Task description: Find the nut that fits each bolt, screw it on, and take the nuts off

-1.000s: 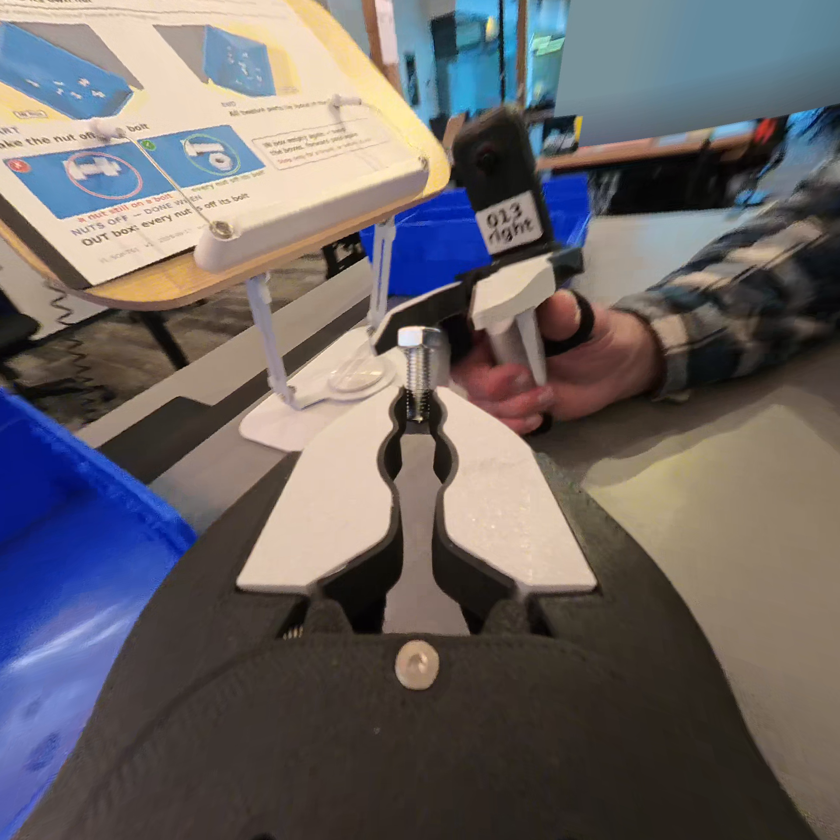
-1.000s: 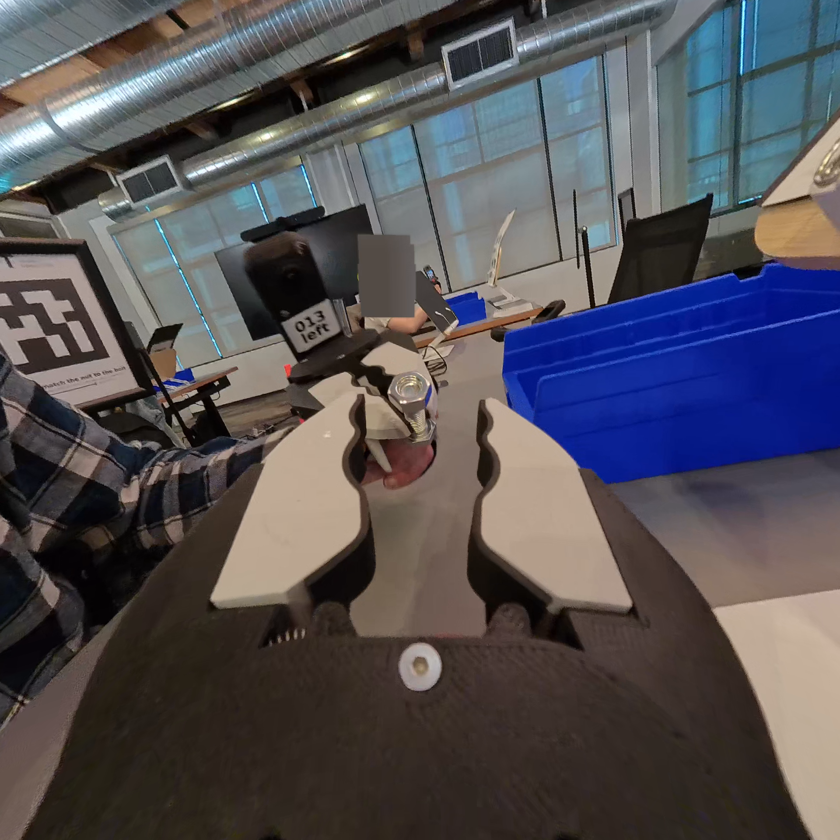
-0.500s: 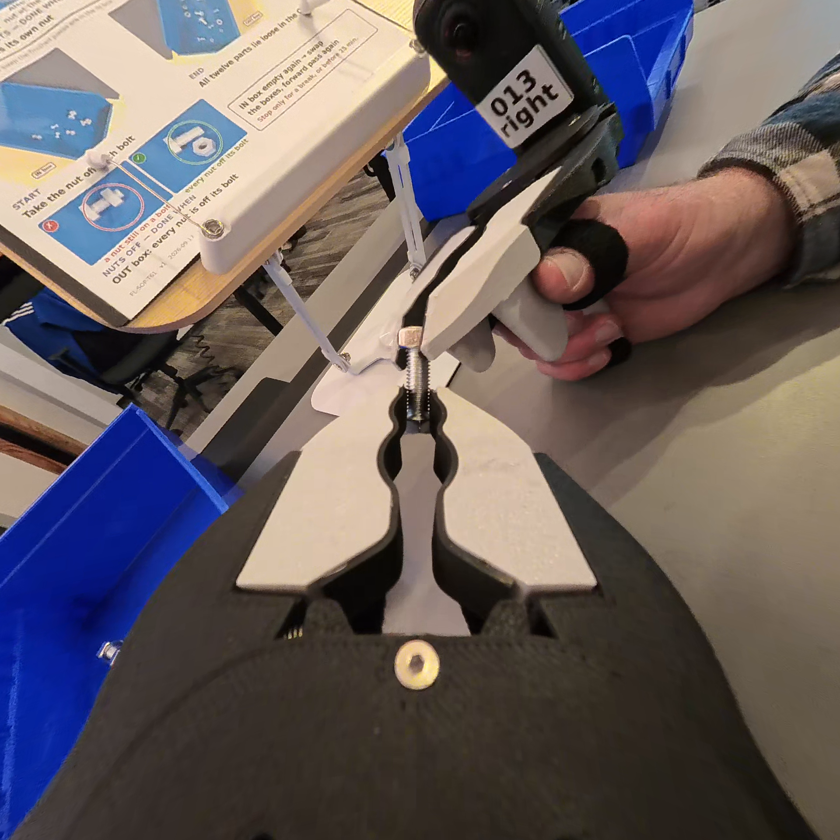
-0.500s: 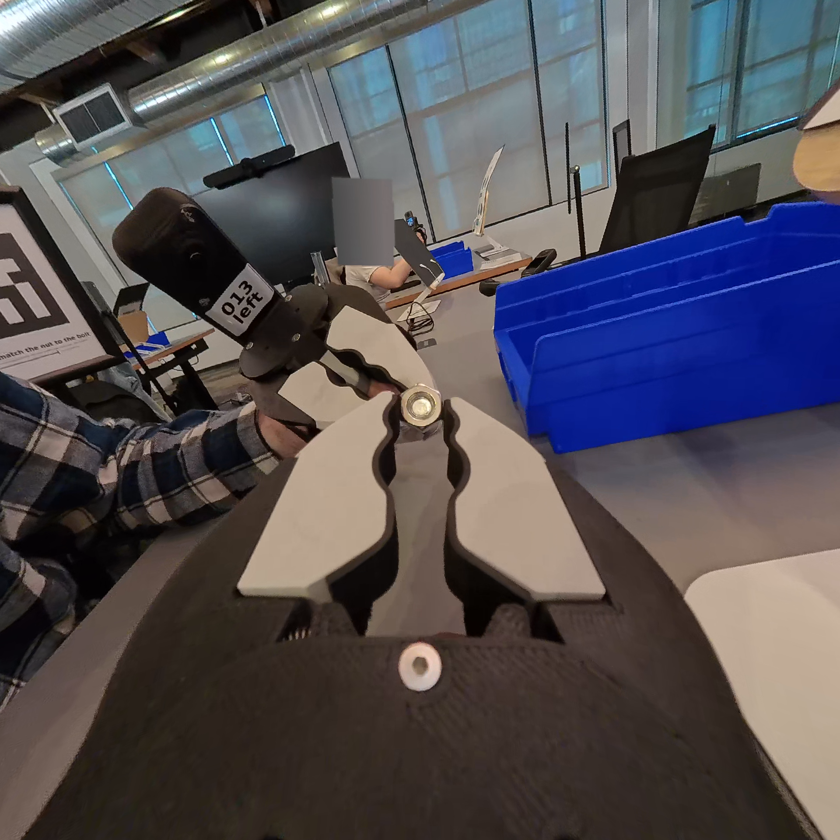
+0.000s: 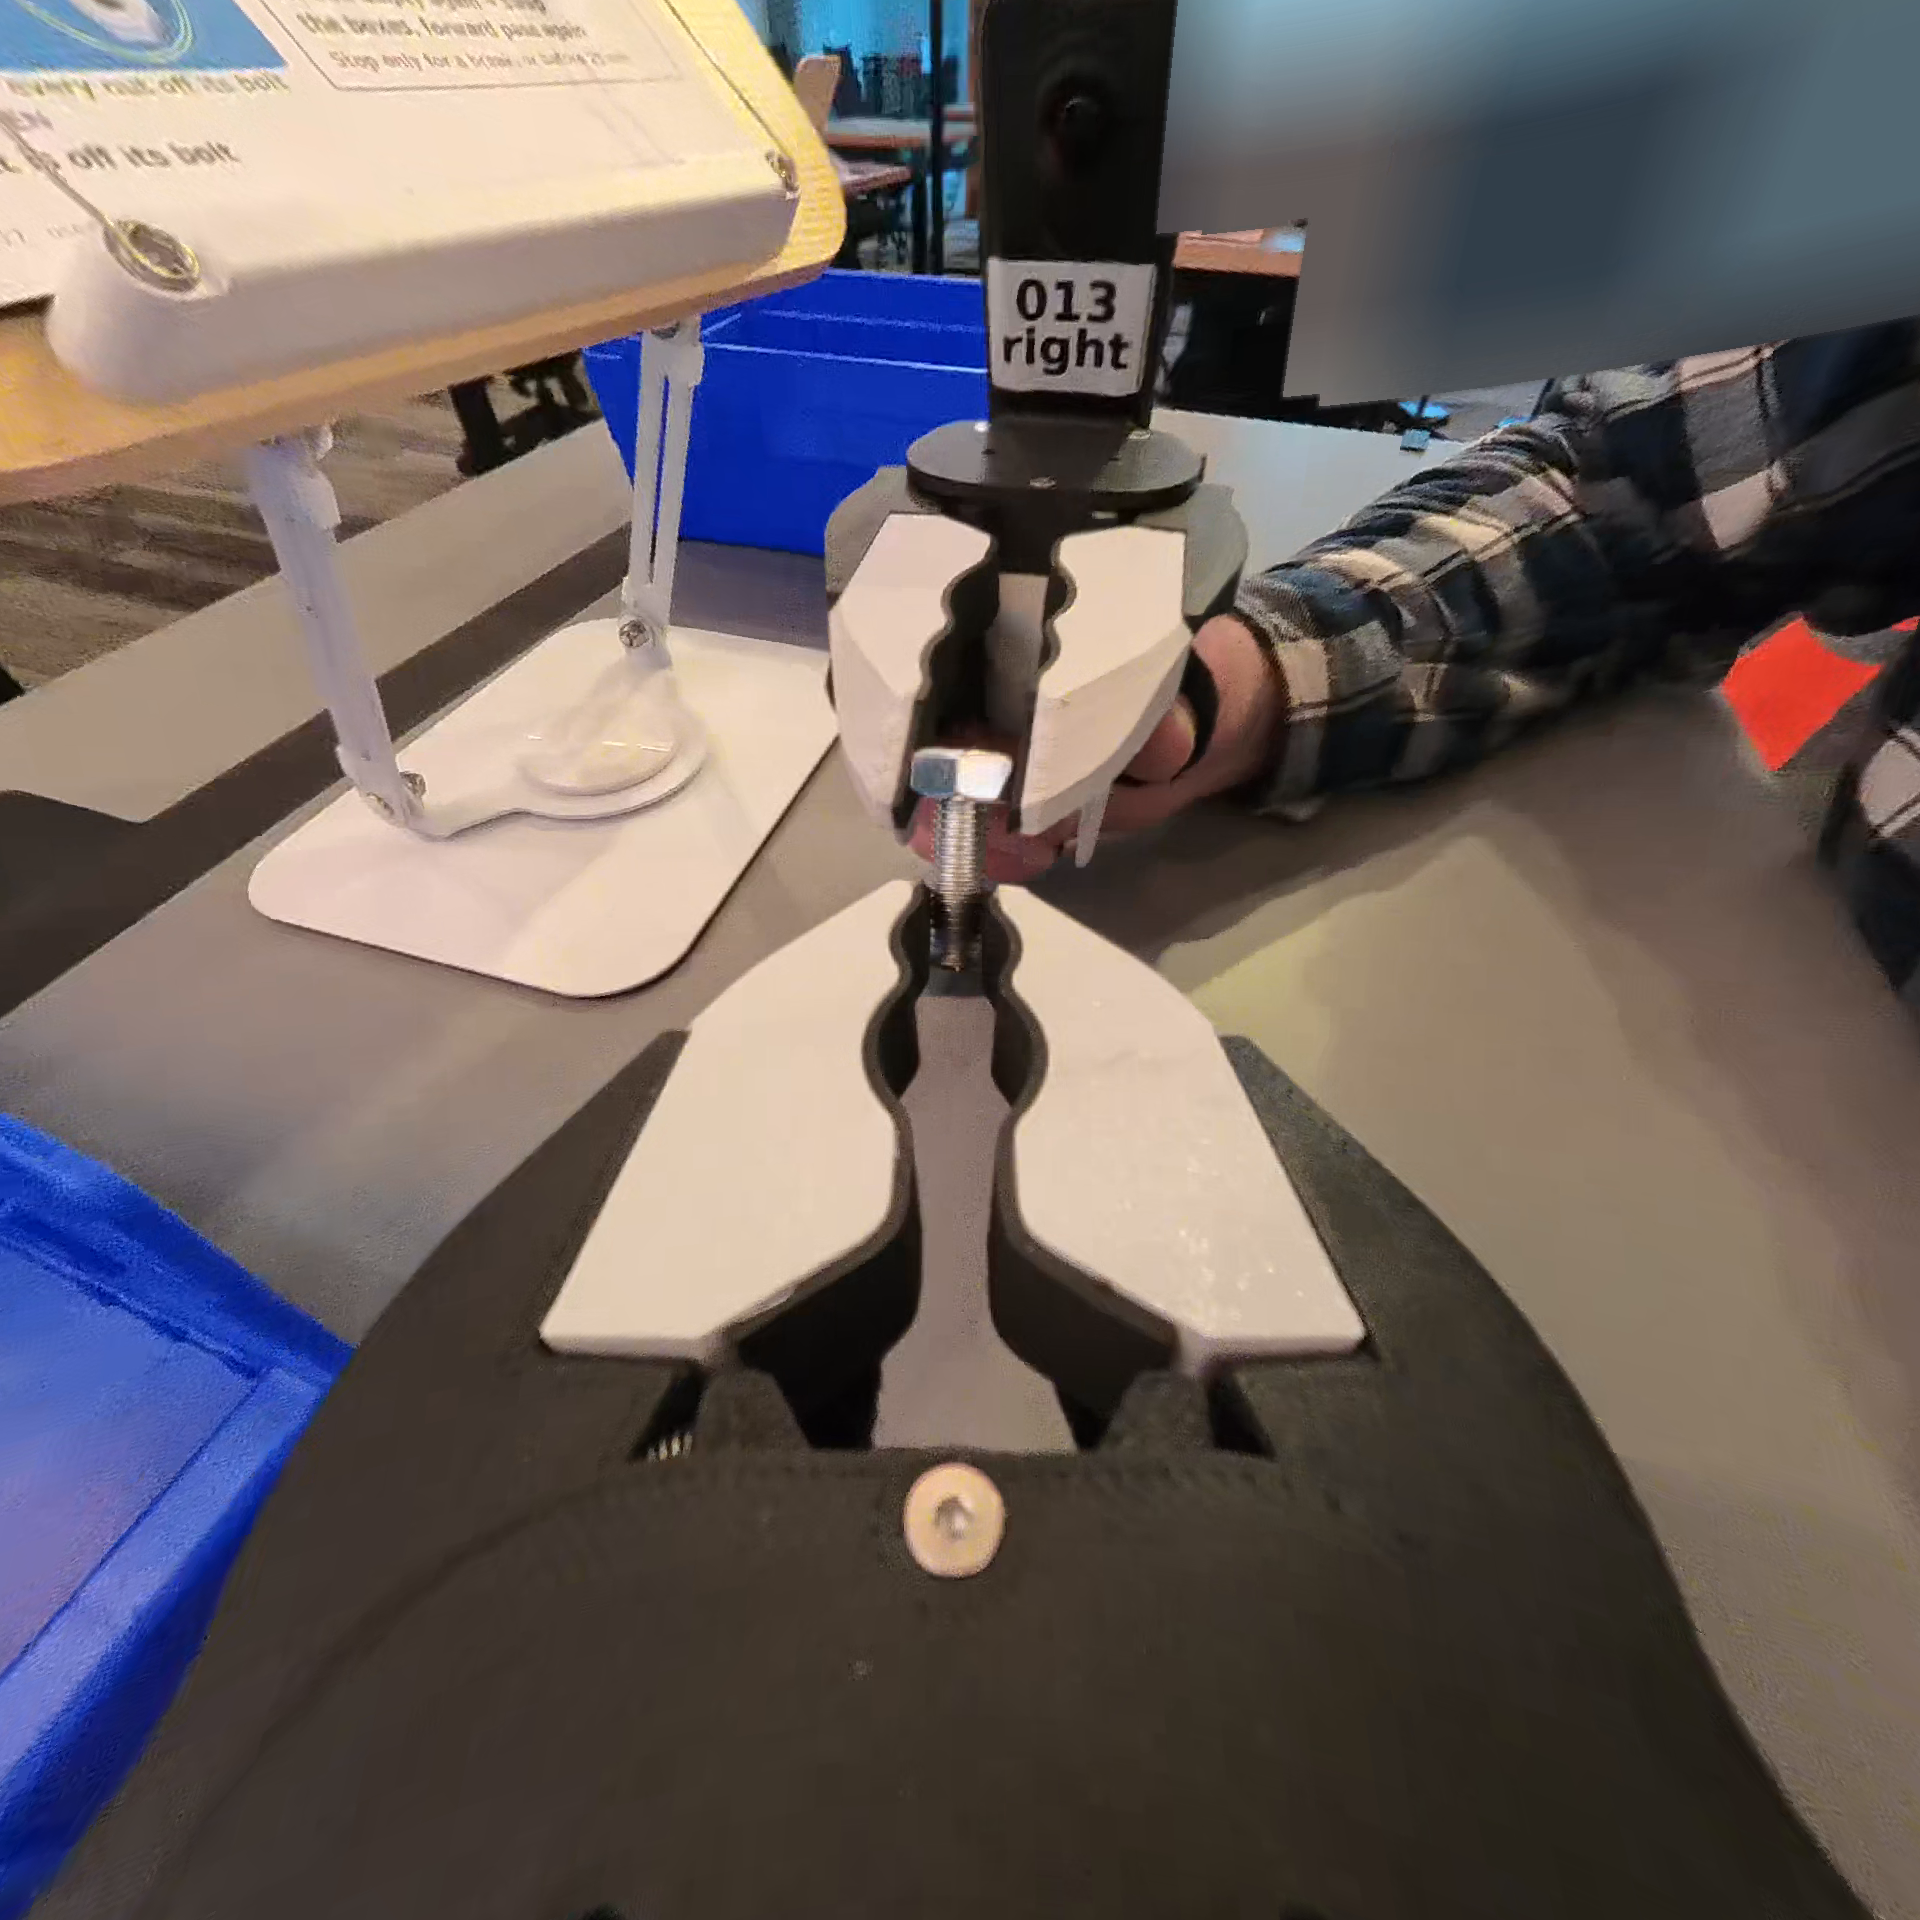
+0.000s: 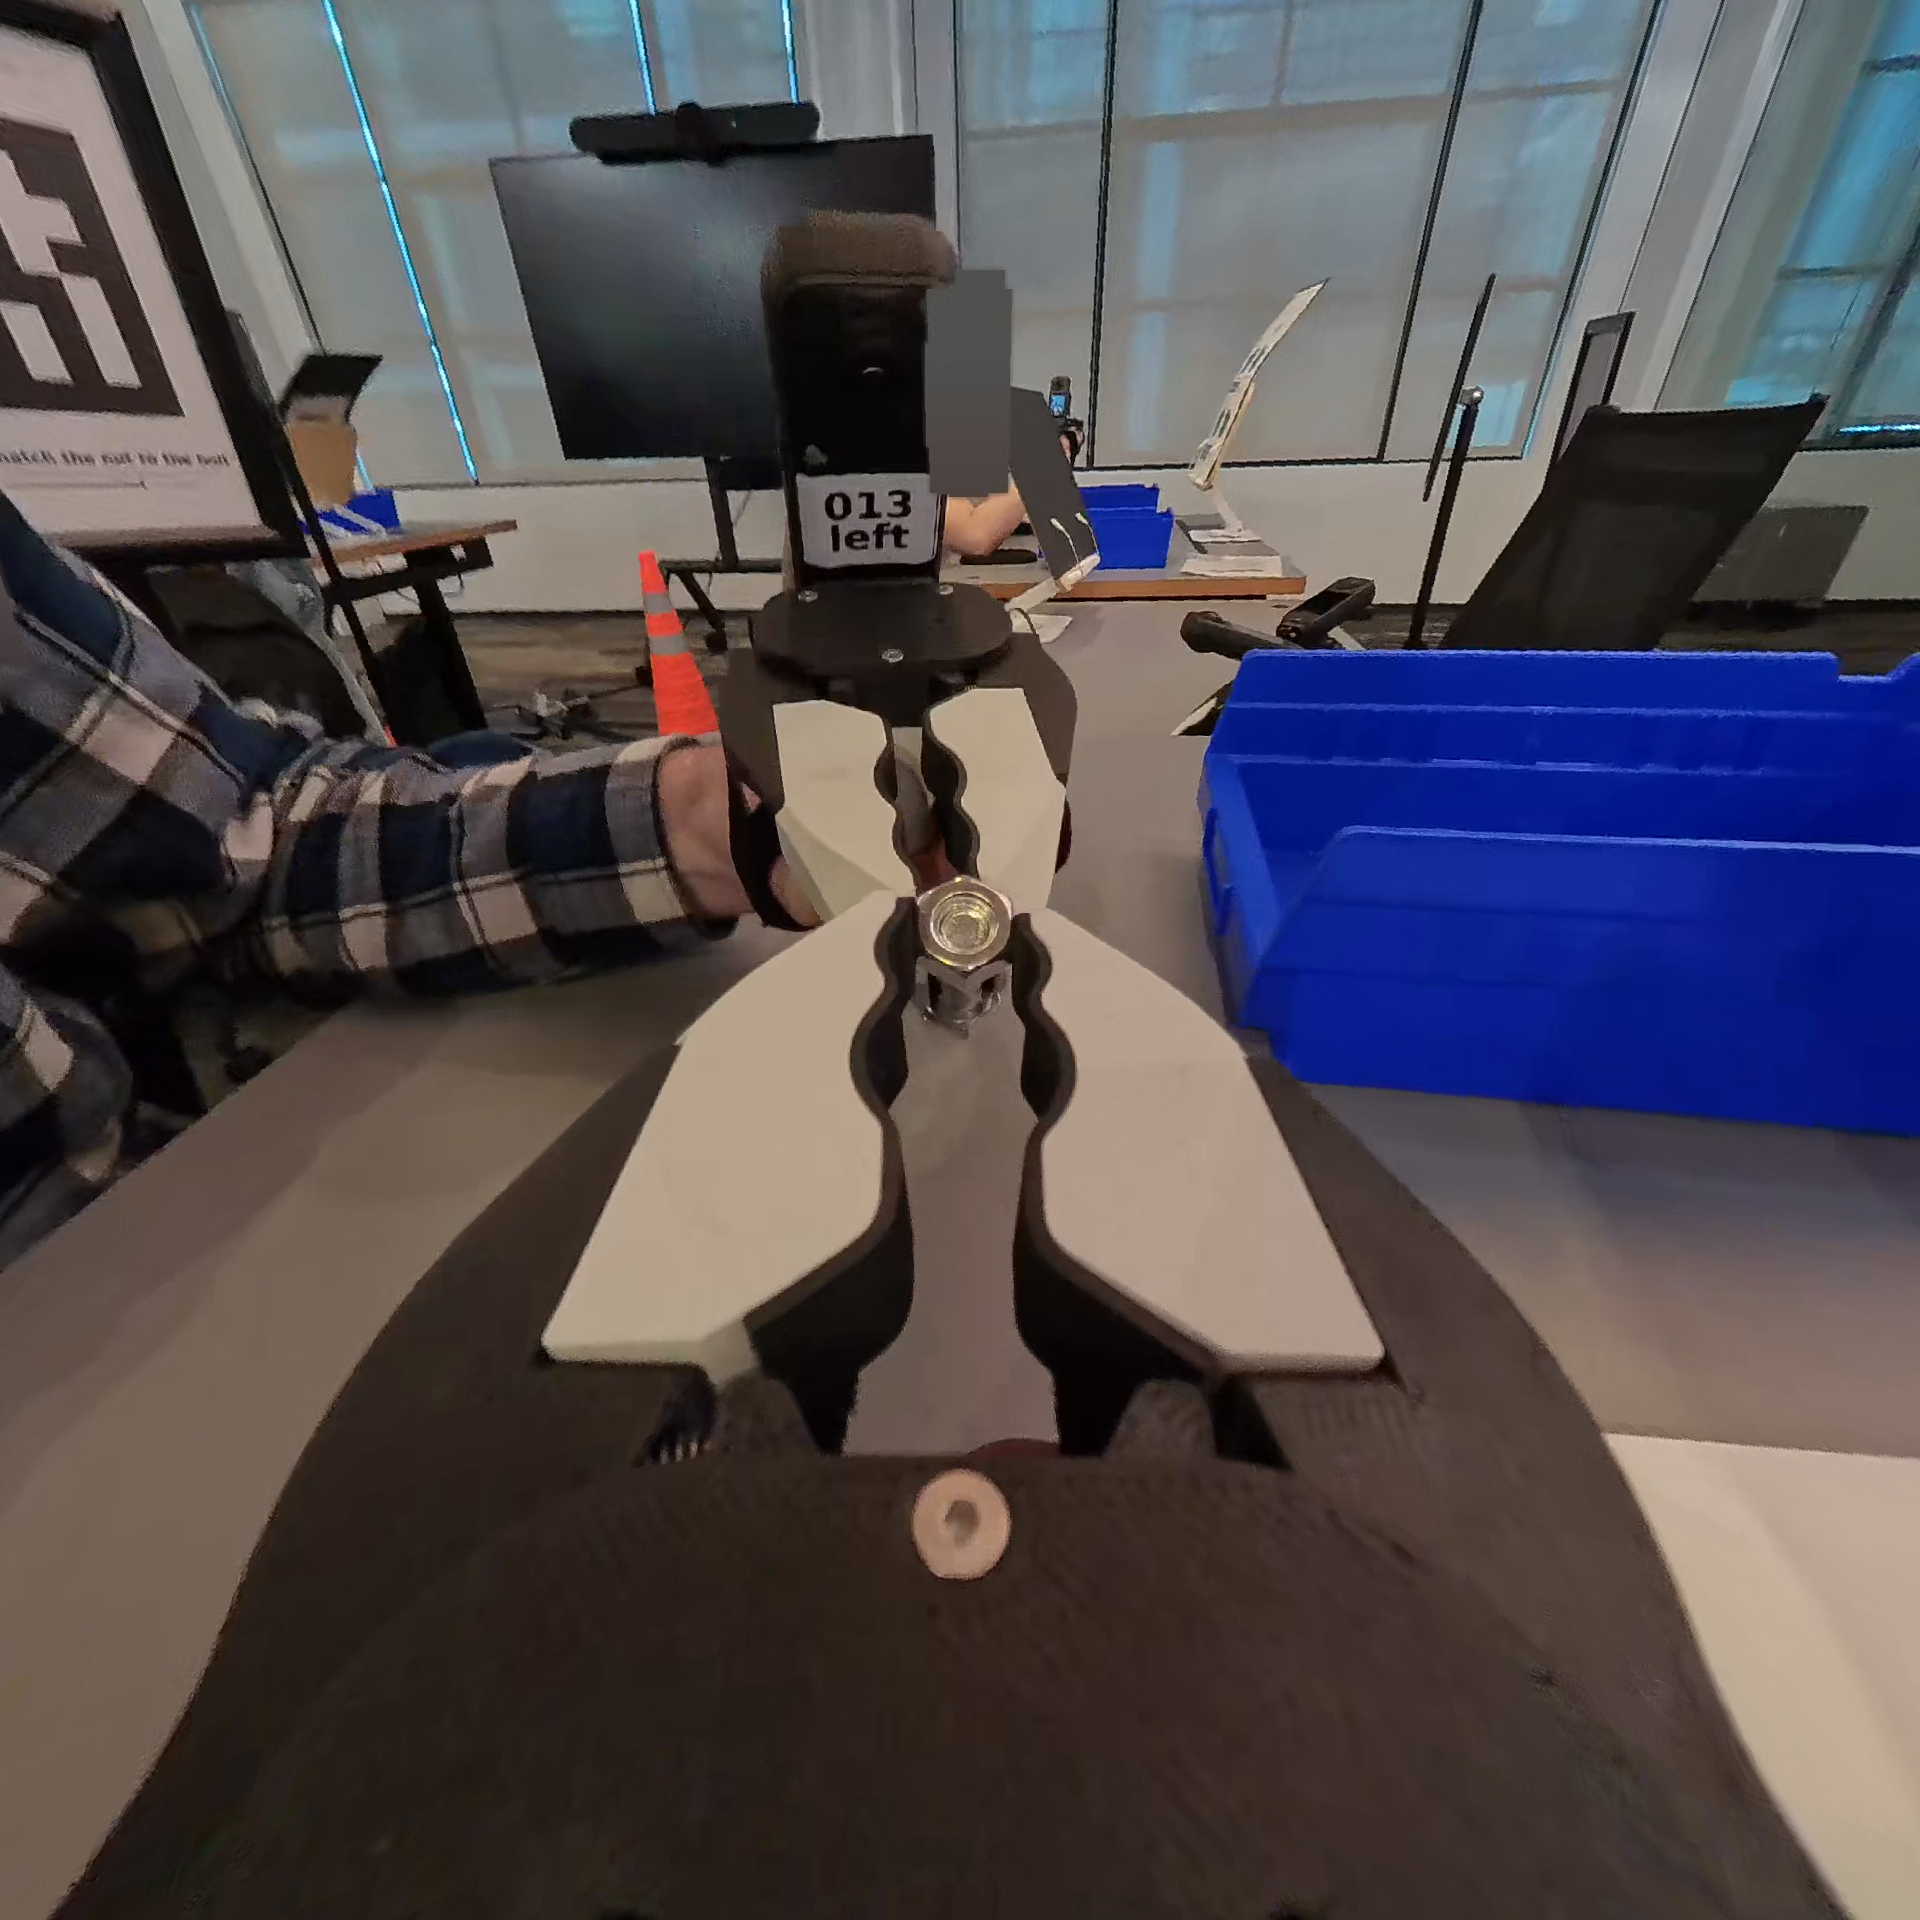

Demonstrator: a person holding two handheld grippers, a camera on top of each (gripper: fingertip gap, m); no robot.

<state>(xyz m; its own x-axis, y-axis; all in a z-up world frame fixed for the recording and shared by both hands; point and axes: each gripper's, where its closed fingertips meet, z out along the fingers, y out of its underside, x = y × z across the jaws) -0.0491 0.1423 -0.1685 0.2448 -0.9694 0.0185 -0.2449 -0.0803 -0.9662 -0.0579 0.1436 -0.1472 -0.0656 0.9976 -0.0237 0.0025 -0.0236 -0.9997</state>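
Both claws (image 5: 951, 914) (image 6: 961, 935) tight on bolt (image 5: 958, 821)

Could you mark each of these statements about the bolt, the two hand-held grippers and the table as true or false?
1. The left hand-held gripper grips the bolt by its threaded shank. True.
2. The right hand-held gripper hangs wide open, well clear of the bolt. False: its fingers are closed around the bolt's hexagonal head.
3. The bolt lies flat on the table. False: it is held in the air between the two grippers, head up.
4. A white stand carrying an instruction board rests on the table to the left of the bolt in the left wrist view. True.
5. The bin seen in the right wrist view is red. False: it is blue.
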